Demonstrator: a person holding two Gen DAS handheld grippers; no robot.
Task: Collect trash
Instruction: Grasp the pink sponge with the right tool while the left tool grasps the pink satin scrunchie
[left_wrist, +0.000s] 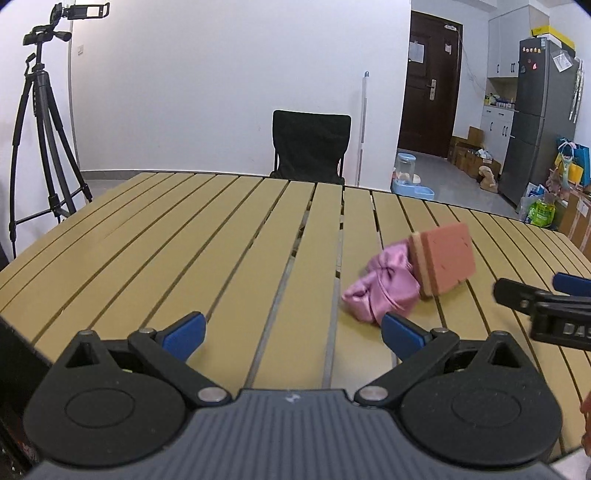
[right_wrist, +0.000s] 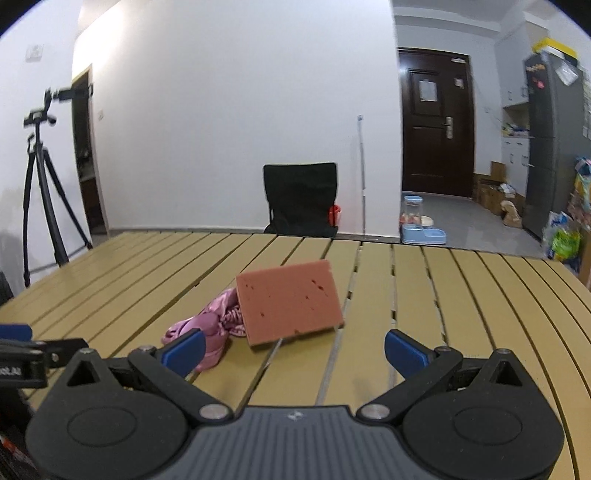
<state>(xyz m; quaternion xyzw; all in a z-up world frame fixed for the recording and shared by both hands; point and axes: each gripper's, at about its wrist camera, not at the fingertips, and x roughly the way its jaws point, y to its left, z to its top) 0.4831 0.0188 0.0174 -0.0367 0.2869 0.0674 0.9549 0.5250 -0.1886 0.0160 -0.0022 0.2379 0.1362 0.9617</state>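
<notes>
Left hand-held gripper (left_wrist: 293, 334) and right hand-held gripper (right_wrist: 293, 349), side by side, both level, jaws spread wide, holding nothing.

A home; fridge (left_wrist: 537, 118), pet feeder (left_wrist: 410, 181), front door (left_wrist: 430, 81).

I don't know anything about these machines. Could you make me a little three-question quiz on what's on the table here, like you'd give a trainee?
1. True or false: the sponge leans on the pink cloth.
2. The left gripper is: A) open and empty, B) shut on the sponge, C) shut on the cloth.
3. Fill in: behind the slatted table, against the wall, stands a black ____.

Key
1. True: the sponge rests tilted against the cloth.
2. A. The right gripper is open and empty too.
3. Chair.
</notes>
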